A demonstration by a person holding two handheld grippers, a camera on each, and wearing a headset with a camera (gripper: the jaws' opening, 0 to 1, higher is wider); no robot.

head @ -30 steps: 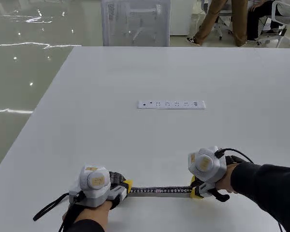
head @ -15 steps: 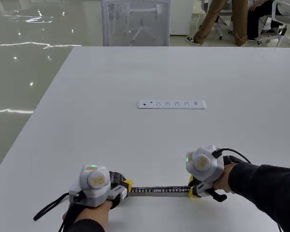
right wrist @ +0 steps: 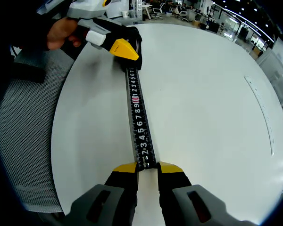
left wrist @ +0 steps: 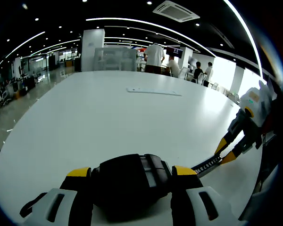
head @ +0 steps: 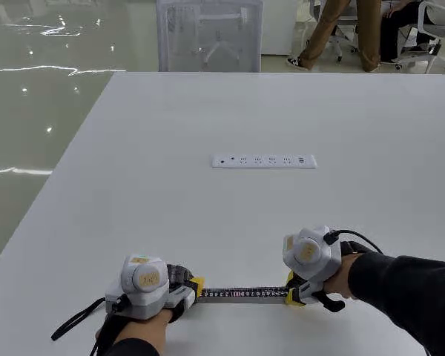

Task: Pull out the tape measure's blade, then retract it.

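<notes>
As I watch, blade (head: 245,294) spans lower frame.
My left hand-held gripper (left wrist: 131,171) clamps the tape measure (left wrist: 132,193); right hand-held gripper (right wrist: 146,167) pinches blade tip.

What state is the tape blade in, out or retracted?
Out: the numbered blade stretches from the case in the left hand-held gripper to the right hand-held gripper, shut on its tip.

Table (head: 208,111): plain white. Power strip (head: 263,160): white, row of dark socket dots. Tape measure case (left wrist: 132,186): black. Blade (right wrist: 140,125): black, white numerals and ticks, one red mark among them. Left gripper (head: 193,285), right gripper (head: 293,294): white-grey bodies, black jaws, yellow tips, pale-yellow round patch on top. Sleeve (head: 408,289): black. Floor (head: 37,111): glossy grey-green, white light streaks. Chair seat (right wrist: 23,136): grey mesh.
</notes>
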